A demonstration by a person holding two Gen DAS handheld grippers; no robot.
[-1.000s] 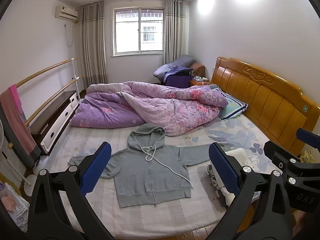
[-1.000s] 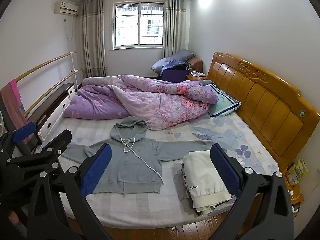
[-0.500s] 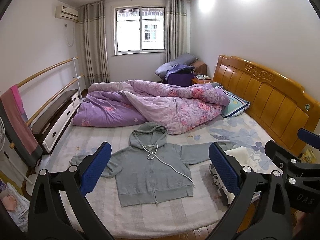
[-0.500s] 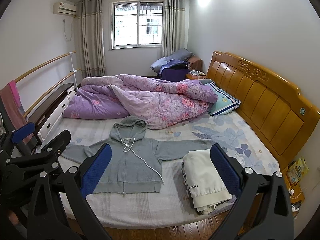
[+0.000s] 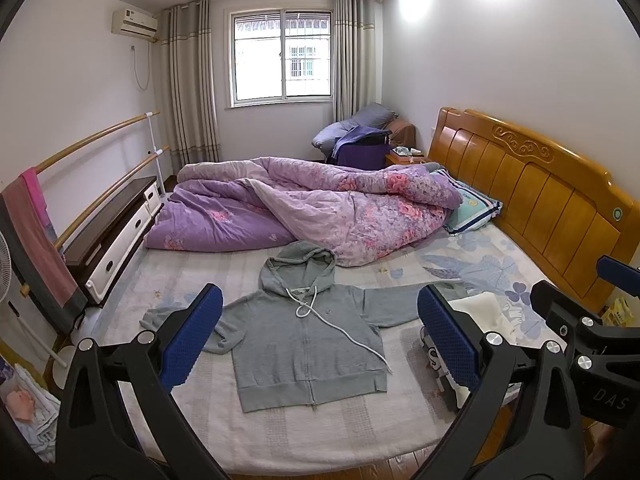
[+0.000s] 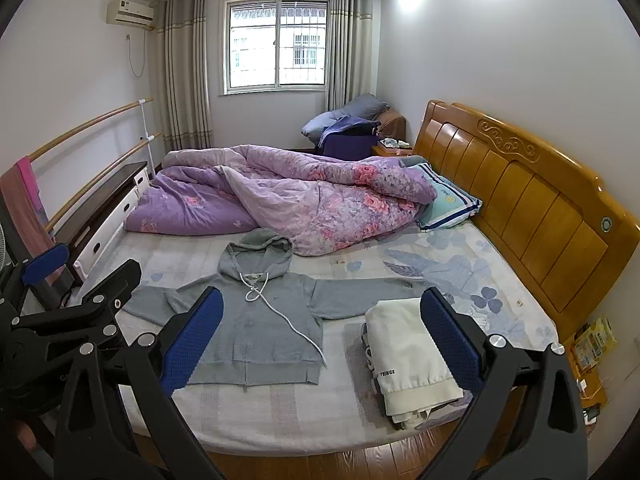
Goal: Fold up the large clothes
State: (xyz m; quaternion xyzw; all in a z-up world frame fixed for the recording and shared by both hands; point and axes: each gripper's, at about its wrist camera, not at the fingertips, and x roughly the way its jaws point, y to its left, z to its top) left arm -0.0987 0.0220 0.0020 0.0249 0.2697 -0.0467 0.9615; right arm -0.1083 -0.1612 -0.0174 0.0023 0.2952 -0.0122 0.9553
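Note:
A grey zip hoodie (image 5: 304, 344) lies flat and face up on the bed, sleeves spread, hood toward the quilt, white drawstring trailing across its chest; it also shows in the right wrist view (image 6: 260, 328). My left gripper (image 5: 320, 336) is open and empty, held back from the bed's near edge. My right gripper (image 6: 322, 336) is open and empty too, to the right of the left one. A stack of folded clothes with a cream garment (image 6: 408, 356) on top sits at the hoodie's right.
A rumpled purple floral quilt (image 5: 320, 208) fills the far half of the bed. The wooden headboard (image 5: 532, 196) stands at the right, a low cabinet (image 5: 116, 232) and wall rails at the left. Wooden floor (image 6: 320, 464) runs below the bed's near edge.
Both grippers have drawn slightly back from the bed, so the hoodie sits a little farther off. Both jaws stay open.

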